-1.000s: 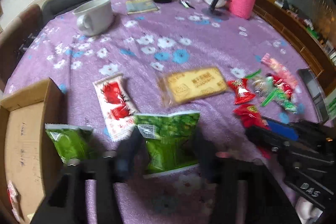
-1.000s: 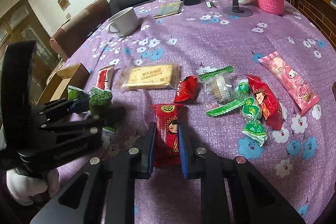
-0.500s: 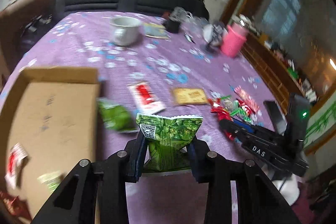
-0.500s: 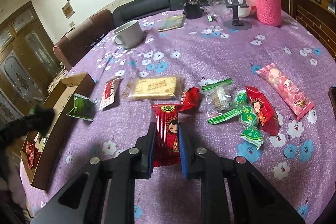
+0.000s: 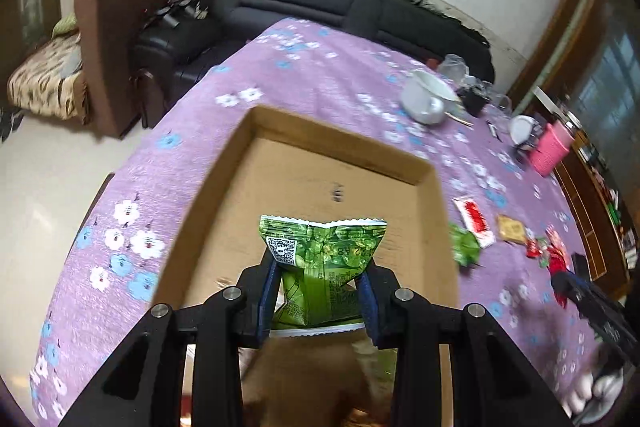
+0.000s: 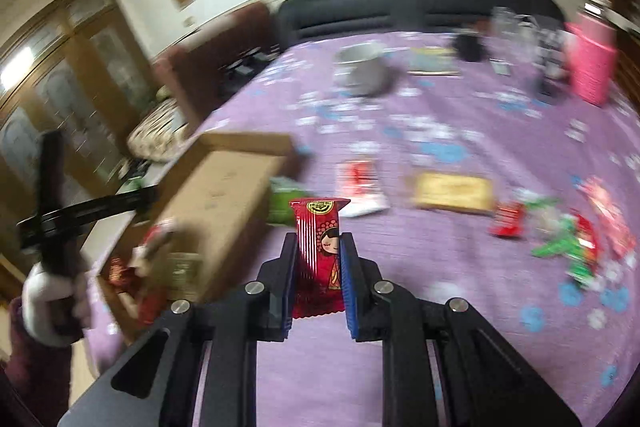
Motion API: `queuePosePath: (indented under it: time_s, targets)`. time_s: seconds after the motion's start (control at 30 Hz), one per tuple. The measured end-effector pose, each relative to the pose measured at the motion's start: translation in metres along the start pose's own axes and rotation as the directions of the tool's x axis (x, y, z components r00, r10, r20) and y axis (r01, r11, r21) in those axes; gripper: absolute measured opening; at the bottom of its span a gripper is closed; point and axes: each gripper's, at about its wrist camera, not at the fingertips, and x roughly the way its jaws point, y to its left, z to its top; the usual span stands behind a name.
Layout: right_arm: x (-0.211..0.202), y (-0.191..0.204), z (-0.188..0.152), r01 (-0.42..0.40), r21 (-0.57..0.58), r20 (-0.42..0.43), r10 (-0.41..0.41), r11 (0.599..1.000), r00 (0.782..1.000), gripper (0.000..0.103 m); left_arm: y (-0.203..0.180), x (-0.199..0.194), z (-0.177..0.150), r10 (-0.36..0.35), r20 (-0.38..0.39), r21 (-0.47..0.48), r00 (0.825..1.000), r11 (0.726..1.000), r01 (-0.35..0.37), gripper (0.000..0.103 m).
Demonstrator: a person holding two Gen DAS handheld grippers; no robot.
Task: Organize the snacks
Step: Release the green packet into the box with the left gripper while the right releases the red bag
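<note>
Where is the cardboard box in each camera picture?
Left wrist view: the cardboard box fills the middle, right behind the green snack bag held in the left hand-held gripper.
Right wrist view: the cardboard box sits at the left, blurred, beside the red snack packet.
Shared landmark: the white cup on the purple tablecloth.

Soft, even indoor light with no hard shadows. Fisheye bending curves both views, with dark vignetted corners. The right wrist view is heavily motion-blurred across the worktop [image 6: 440,131]; a bright lamp glares far left. The left view is sharper, blurred near the bottom.
</note>
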Motion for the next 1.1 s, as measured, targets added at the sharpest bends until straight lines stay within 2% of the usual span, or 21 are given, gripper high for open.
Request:
queuePosePath:
  time_s: [0.13, 0.27, 0.4, 0.57, 0.6, 0.67, 0.73, 0.93, 1.0, 1.07, 1.1]
  targets:
    - [0.034, 0.055, 0.010, -0.080, -0.063, -0.069, 0.076, 0.995, 0.995, 0.019, 0.020, 0.013, 0.004, -0.006, -0.028, -0.043, 1.000, 0.999, 0.005, 0.037]
    - [0.075, 0.099, 0.013, -0.094, -0.129, -0.135, 0.077, 0.987, 0.988, 0.019, 0.026, 0.022, 0.005, -0.012, -0.048, -0.056, 0.999, 0.998, 0.009, 0.038]
    - [0.112, 0.119, 0.013, -0.089, -0.150, -0.189, 0.060, 0.985, 0.980, 0.019, 0.036, 0.024, 0.007, -0.032, -0.051, -0.079, 0.998, 0.996, 0.028, 0.038]
    - [0.135, 0.121, 0.012, -0.072, -0.139, -0.215, 0.040, 0.988, 0.976, 0.021, 0.045, 0.023, 0.007, -0.064, -0.058, -0.110, 0.996, 0.992, 0.058, 0.041]
    - [0.136, 0.120, 0.012, -0.069, -0.137, -0.210, 0.039, 0.988, 0.977, 0.021, 0.046, 0.022, 0.006, -0.064, -0.059, -0.113, 0.996, 0.992, 0.057, 0.044]
    - [0.134, 0.118, 0.013, -0.081, -0.123, -0.197, 0.056, 0.989, 0.979, 0.027, 0.048, 0.020, 0.006, -0.064, -0.057, -0.121, 0.996, 0.991, 0.057, 0.055]
    - [0.131, 0.119, 0.013, -0.079, -0.126, -0.186, 0.054, 0.989, 0.981, 0.029, 0.049, 0.019, 0.006, -0.067, -0.048, -0.131, 0.997, 0.990, 0.060, 0.059]
    - [0.088, 0.106, 0.020, -0.068, -0.120, -0.099, 0.056, 0.990, 0.993, 0.029, 0.045, -0.002, 0.004, -0.088, -0.010, -0.171, 0.996, 0.982, 0.084, 0.063]
    - [0.068, 0.089, 0.022, -0.055, -0.093, -0.064, 0.049, 0.994, 0.997, 0.030, 0.035, -0.018, 0.002, -0.099, 0.029, -0.174, 0.995, 0.979, 0.103, 0.070]
    - [0.050, 0.069, 0.021, -0.035, -0.062, -0.036, 0.033, 0.997, 0.999, 0.031, 0.023, -0.035, 0.000, -0.114, 0.075, -0.172, 0.991, 0.977, 0.125, 0.083]
    - [0.043, 0.059, 0.021, -0.022, -0.048, -0.024, 0.021, 0.999, 0.999, 0.033, 0.018, -0.041, -0.002, -0.124, 0.091, -0.173, 0.988, 0.975, 0.138, 0.085]
